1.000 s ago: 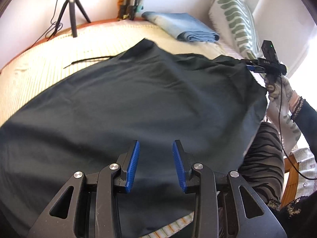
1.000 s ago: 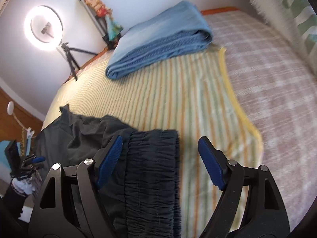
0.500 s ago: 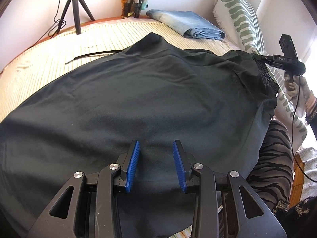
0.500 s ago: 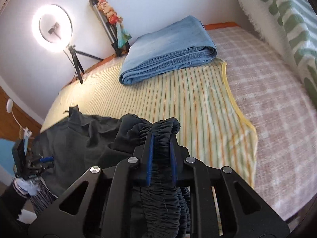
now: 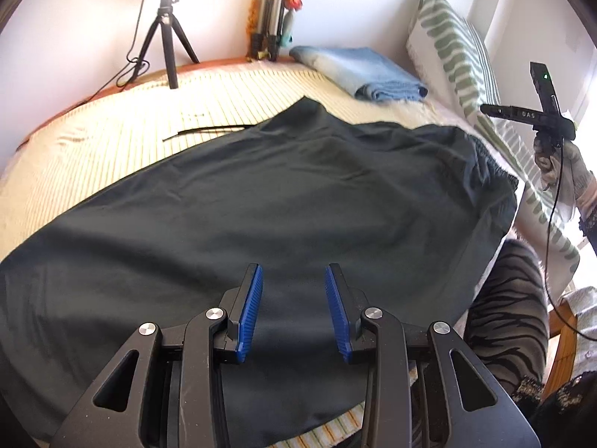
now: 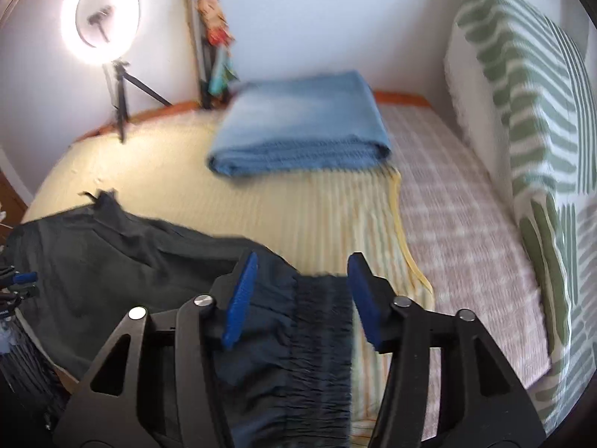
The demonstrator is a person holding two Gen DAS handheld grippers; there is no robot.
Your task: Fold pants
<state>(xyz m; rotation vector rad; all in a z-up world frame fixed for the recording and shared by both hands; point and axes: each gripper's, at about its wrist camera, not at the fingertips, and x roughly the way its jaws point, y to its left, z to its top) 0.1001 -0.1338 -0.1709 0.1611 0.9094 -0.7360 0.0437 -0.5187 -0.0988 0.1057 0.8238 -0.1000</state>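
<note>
Fingers seemingly astride pants waistband.

A bed with a pale yellow striped cover fills the room ahead of the right gripper. Far ahead to its left, a lit ring light on a black tripod glows against the white wall. A folded blue blanket lies straight ahead, a green-patterned pillow to the right.
</note>
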